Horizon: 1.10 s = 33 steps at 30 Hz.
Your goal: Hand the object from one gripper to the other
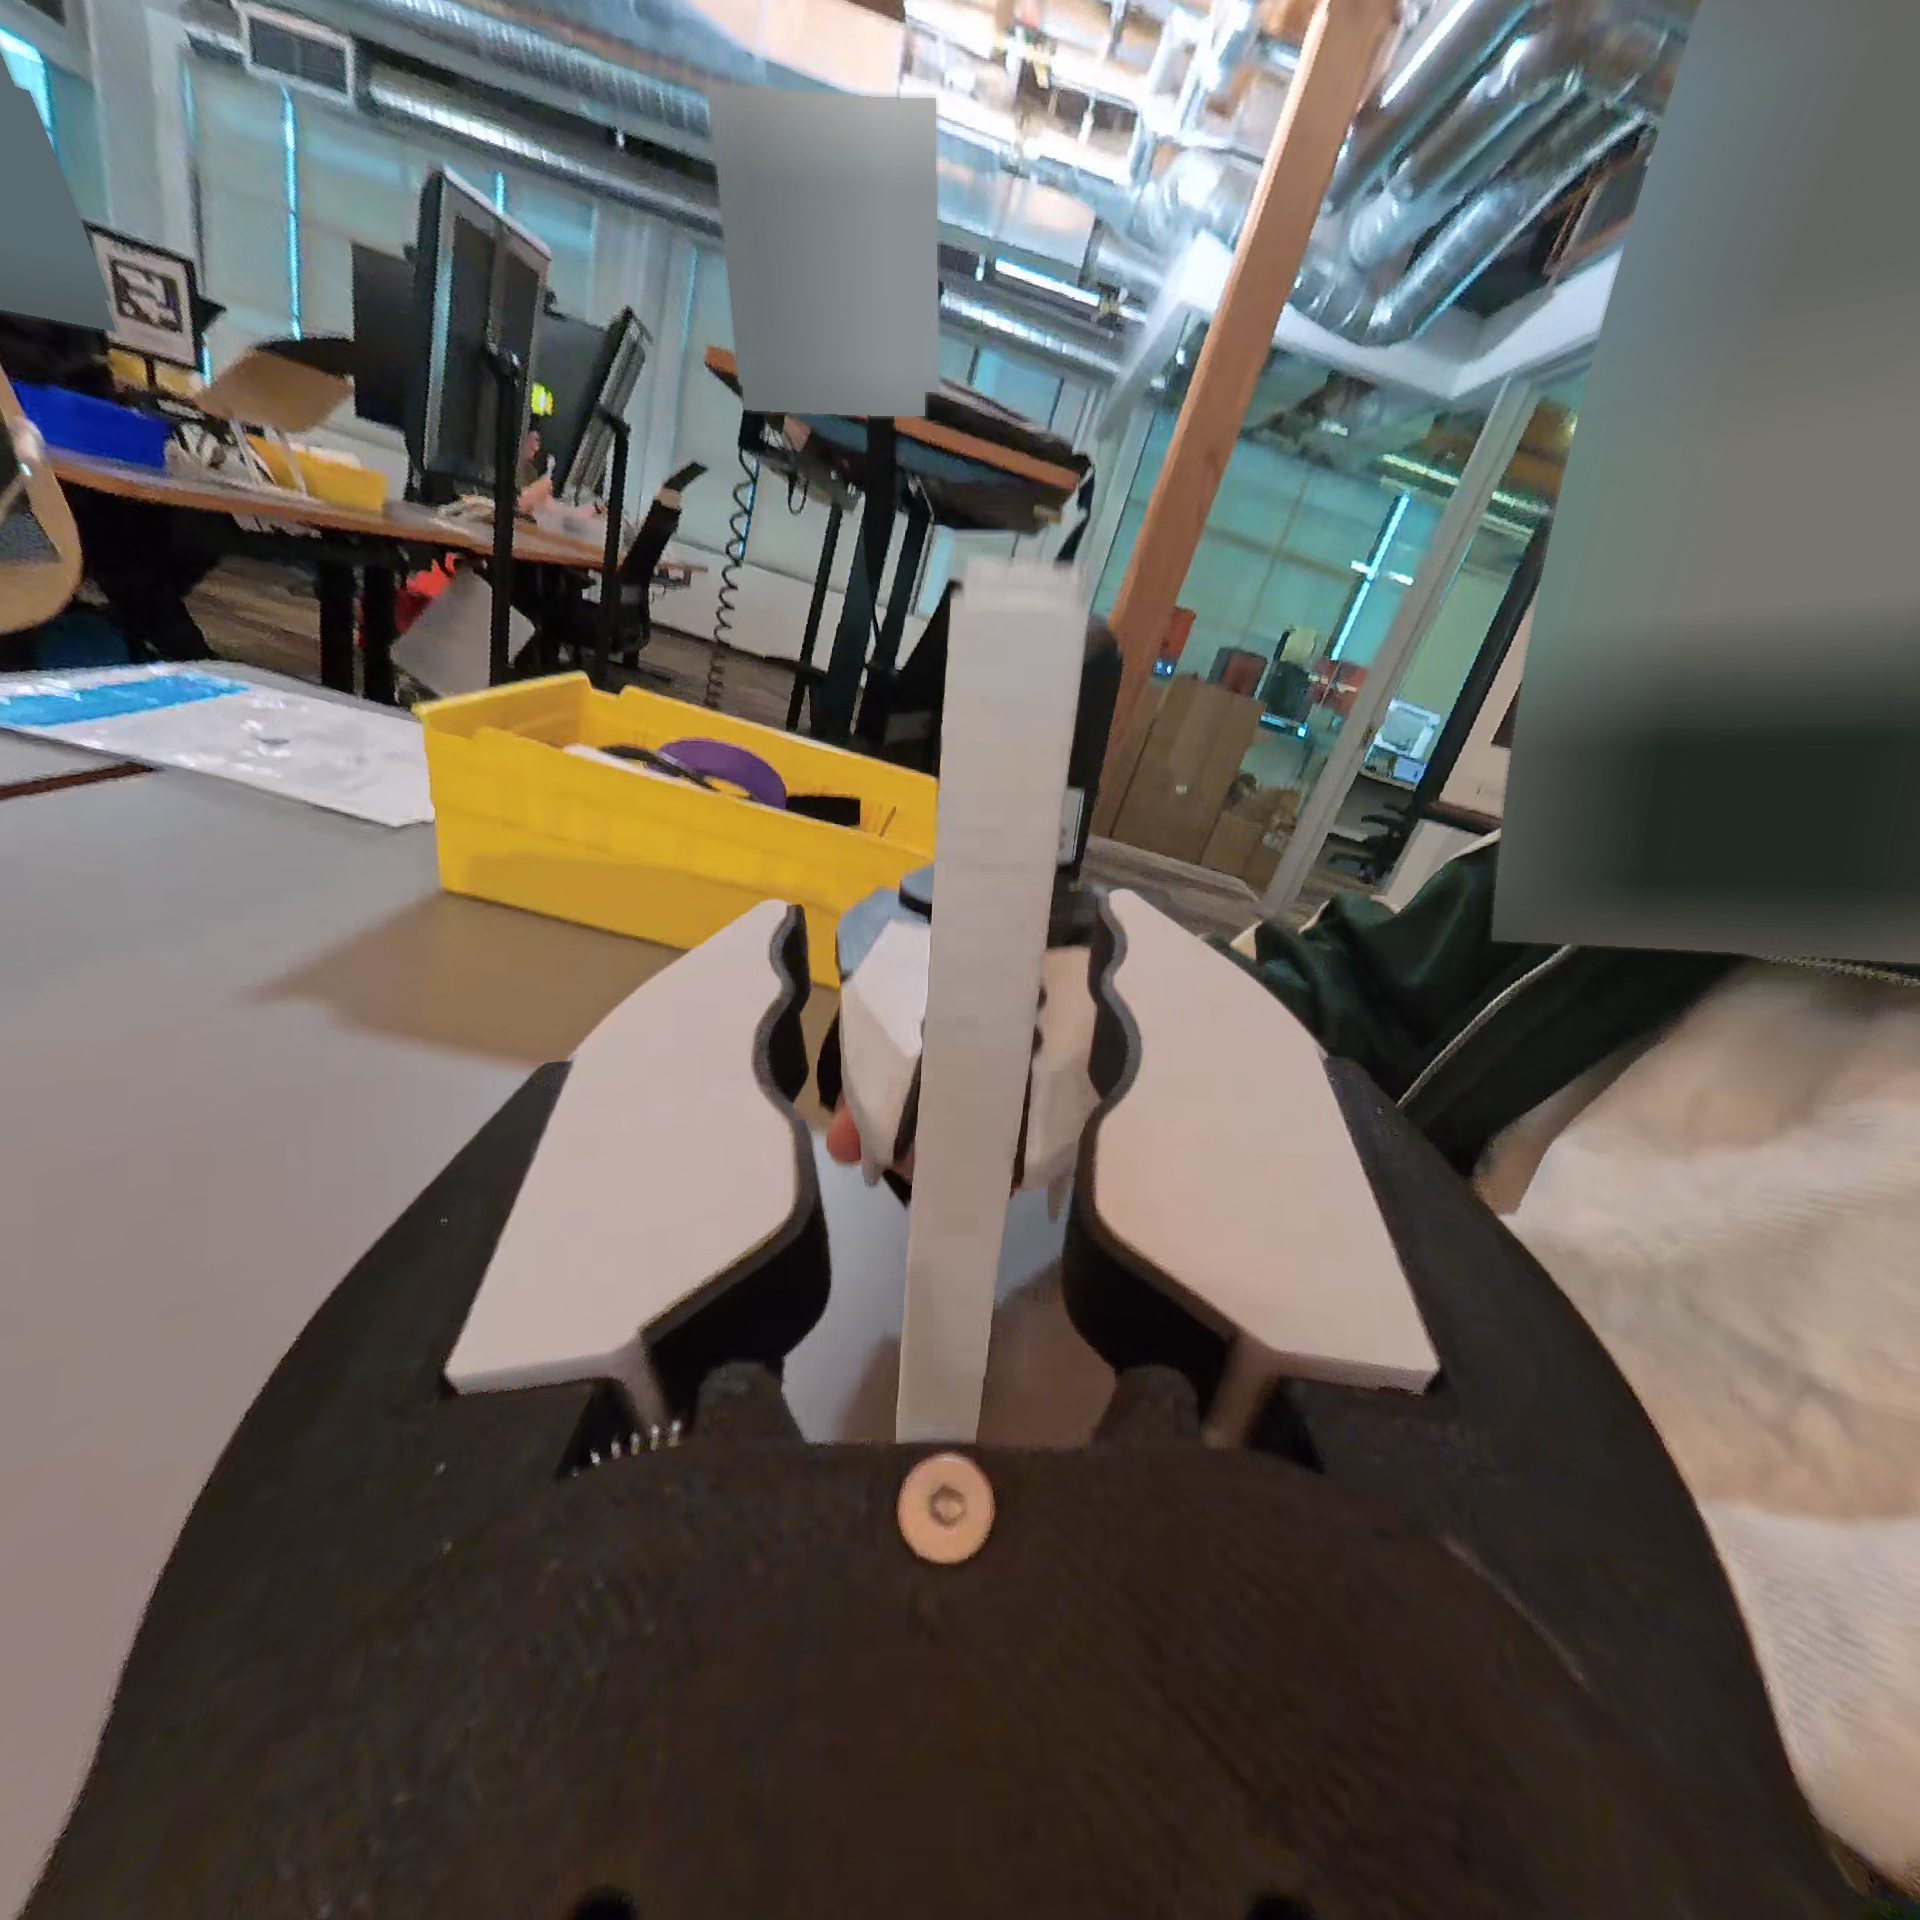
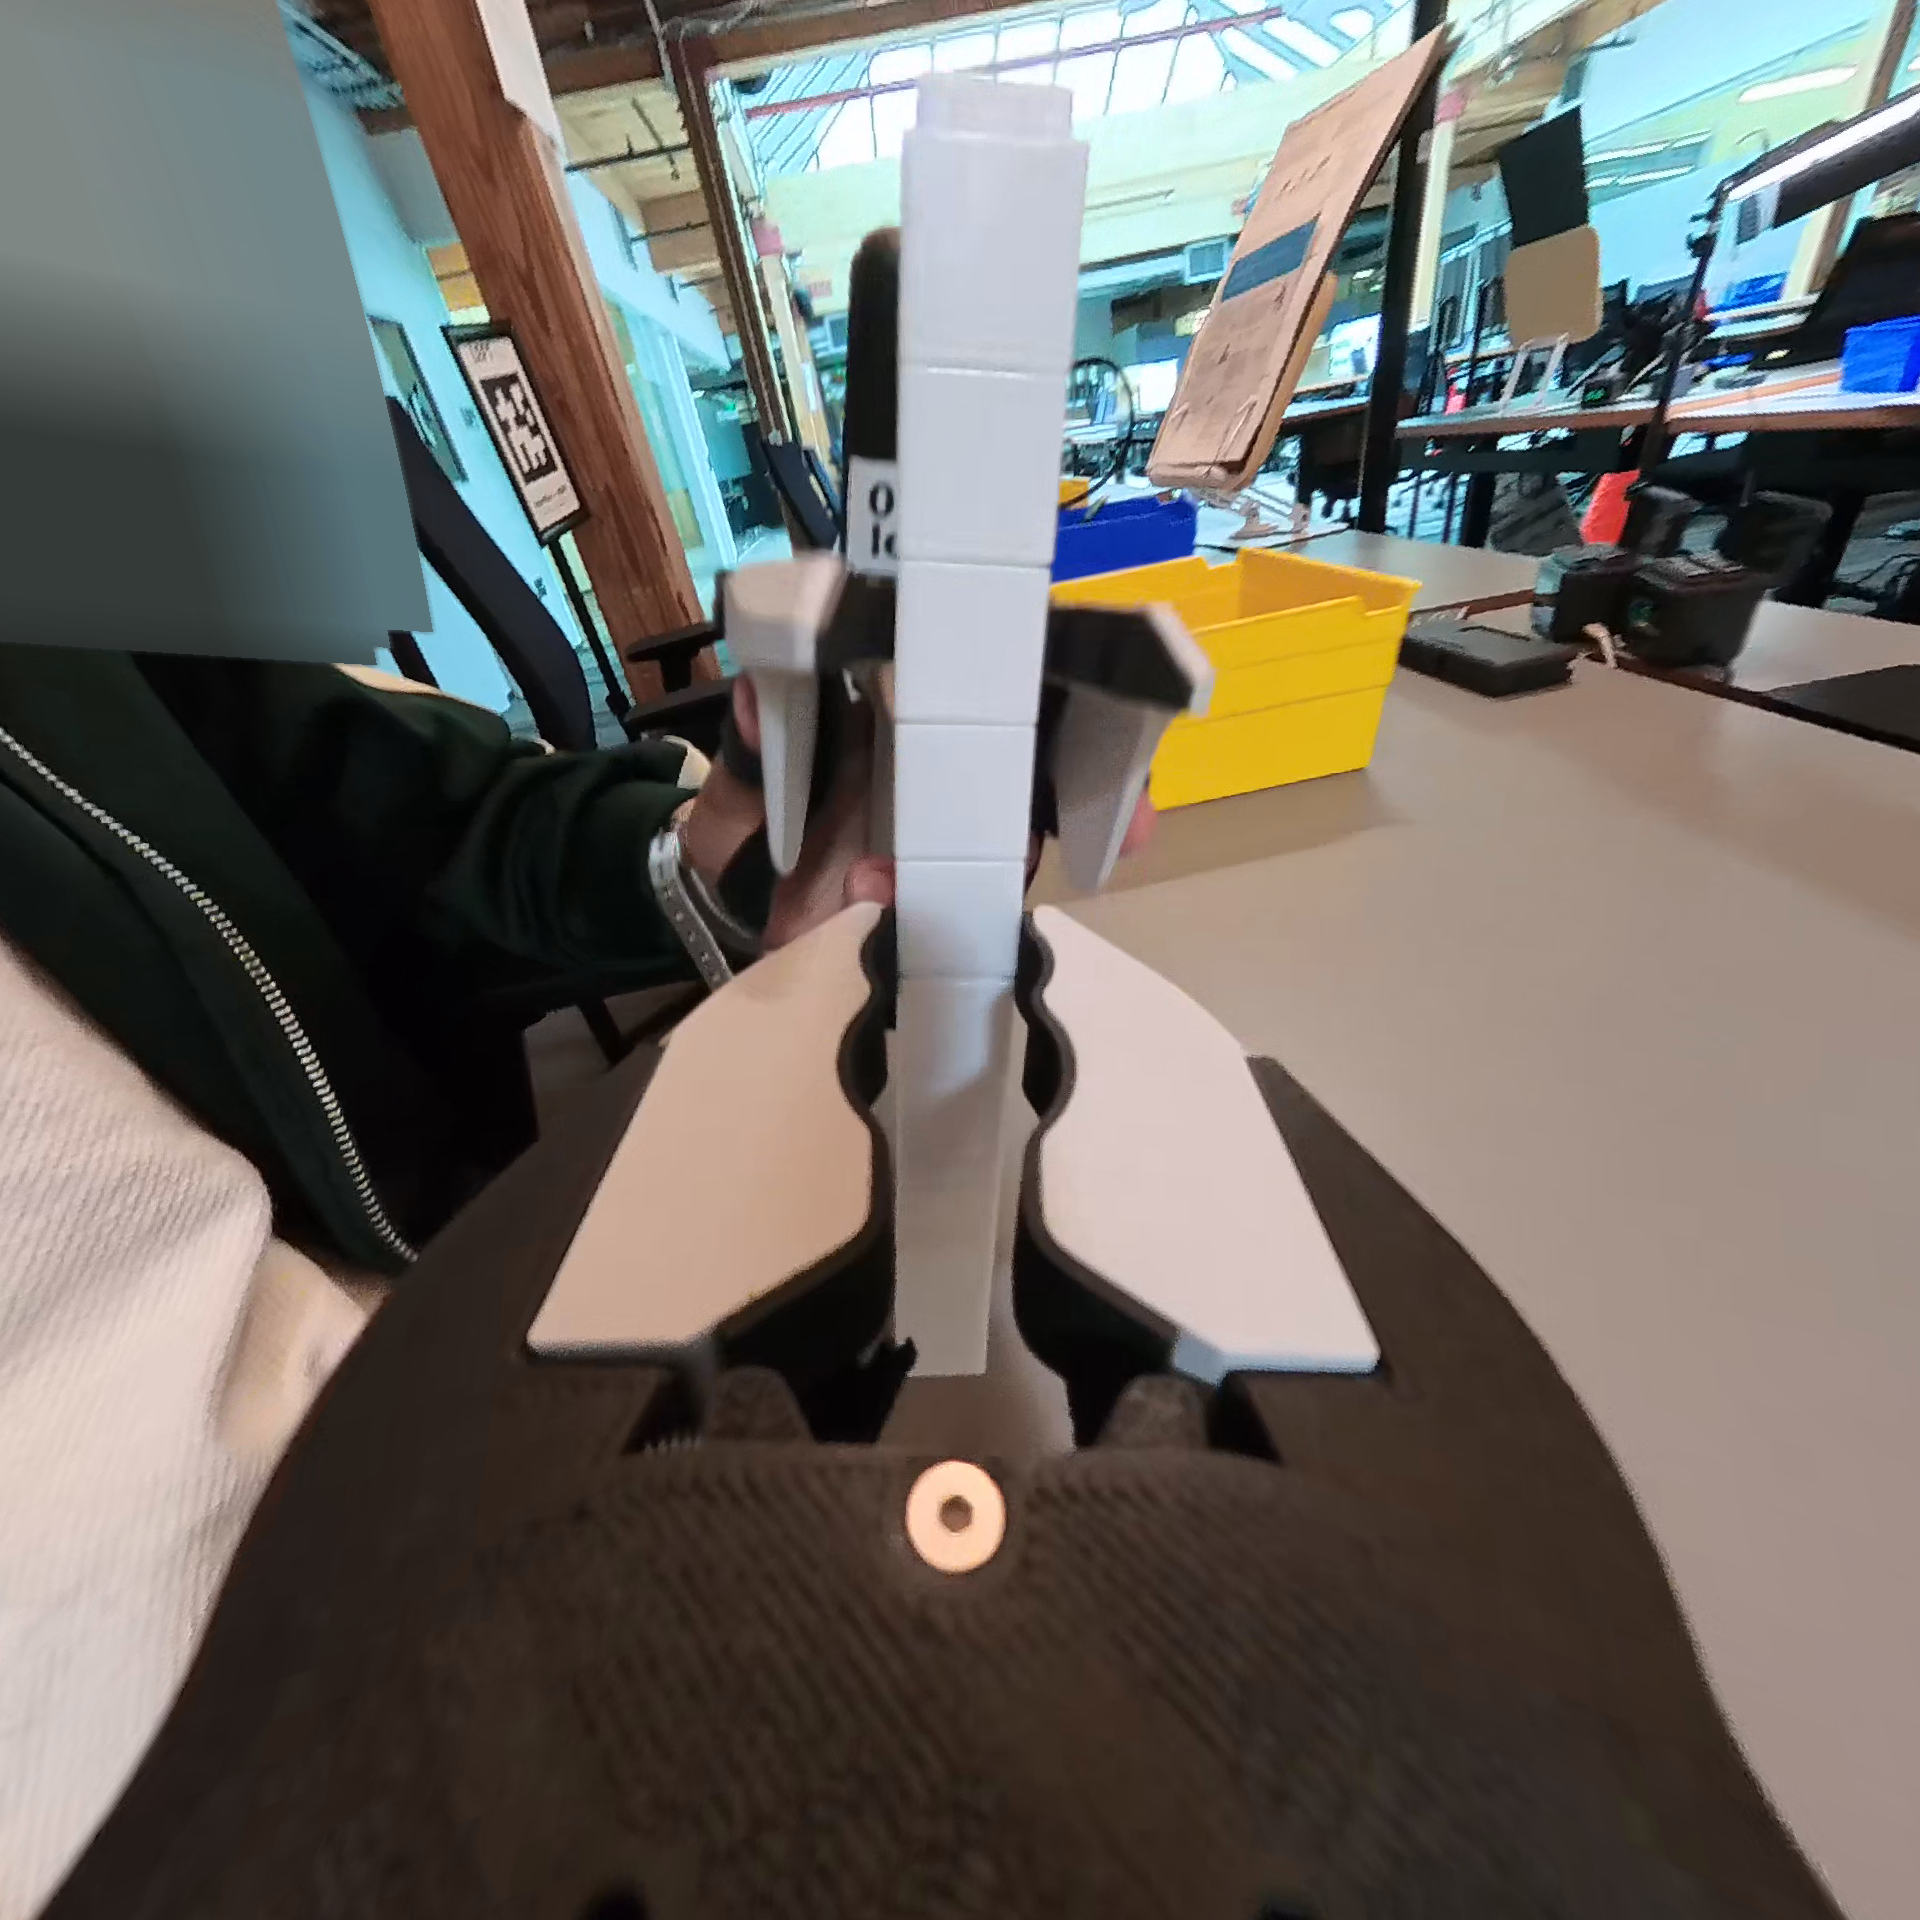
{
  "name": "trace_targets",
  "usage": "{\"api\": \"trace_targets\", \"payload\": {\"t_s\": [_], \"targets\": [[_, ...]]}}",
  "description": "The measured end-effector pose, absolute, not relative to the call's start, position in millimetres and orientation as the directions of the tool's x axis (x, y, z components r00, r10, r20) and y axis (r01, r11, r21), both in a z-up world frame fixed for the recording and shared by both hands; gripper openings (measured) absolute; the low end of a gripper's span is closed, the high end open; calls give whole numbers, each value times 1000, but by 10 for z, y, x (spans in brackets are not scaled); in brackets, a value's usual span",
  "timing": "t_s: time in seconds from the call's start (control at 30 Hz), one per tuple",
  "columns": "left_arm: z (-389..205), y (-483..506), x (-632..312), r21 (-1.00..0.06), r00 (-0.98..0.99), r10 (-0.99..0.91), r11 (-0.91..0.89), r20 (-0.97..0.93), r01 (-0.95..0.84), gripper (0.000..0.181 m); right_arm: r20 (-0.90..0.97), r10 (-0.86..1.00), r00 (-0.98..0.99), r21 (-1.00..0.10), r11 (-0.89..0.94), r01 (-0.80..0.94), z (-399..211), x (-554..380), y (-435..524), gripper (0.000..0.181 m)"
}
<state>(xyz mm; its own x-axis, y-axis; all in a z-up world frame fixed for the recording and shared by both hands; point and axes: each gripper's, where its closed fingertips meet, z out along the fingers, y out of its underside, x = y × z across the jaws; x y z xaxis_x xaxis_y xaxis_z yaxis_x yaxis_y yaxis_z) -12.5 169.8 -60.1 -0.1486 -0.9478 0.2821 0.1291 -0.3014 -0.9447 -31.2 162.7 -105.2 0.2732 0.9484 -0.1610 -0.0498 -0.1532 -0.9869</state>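
The object (image 2: pixel 971 644) is a tall, slim white column of stacked blocks, their joints showing as faint lines across its face, with a narrower cap on top. It stands upright, held above the grey table. In my right wrist view its lower end sits between my own fingers, whose dark inner faces press its sides. In my left wrist view the column (image 1: pixel 992 935) rises through the open gap, clear of both fingers.
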Motion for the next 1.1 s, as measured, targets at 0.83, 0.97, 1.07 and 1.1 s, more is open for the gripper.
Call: {"api": "trace_targets", "payload": {"t_s": [0.83, 0.97, 1.07, 1.1], "targets": [[-172, 1558, -321, -959, -121, -981, -174, 150, 225, 23, -163, 946, 280, -985, -140, -101, -1076, -407, 1632, 63], [-176, 1621, -356, -959, -95, -984, -168, 150, 227, 23, -154, 936, 317, -986, -126, -105, -1098, -369, 1700, 76], [-193, 1676, -384, -961, -79, -986, -163, 148, 222, 23, -129, 921, 366, -991, -109, -73, -1191, -341, 1793, 95], [-198, 1701, -397, -962, -71, -986, -160, 148, 221, 23, -118, 913, 391, -993, -105, -54, -1243, -331, 1840, 105]]}}
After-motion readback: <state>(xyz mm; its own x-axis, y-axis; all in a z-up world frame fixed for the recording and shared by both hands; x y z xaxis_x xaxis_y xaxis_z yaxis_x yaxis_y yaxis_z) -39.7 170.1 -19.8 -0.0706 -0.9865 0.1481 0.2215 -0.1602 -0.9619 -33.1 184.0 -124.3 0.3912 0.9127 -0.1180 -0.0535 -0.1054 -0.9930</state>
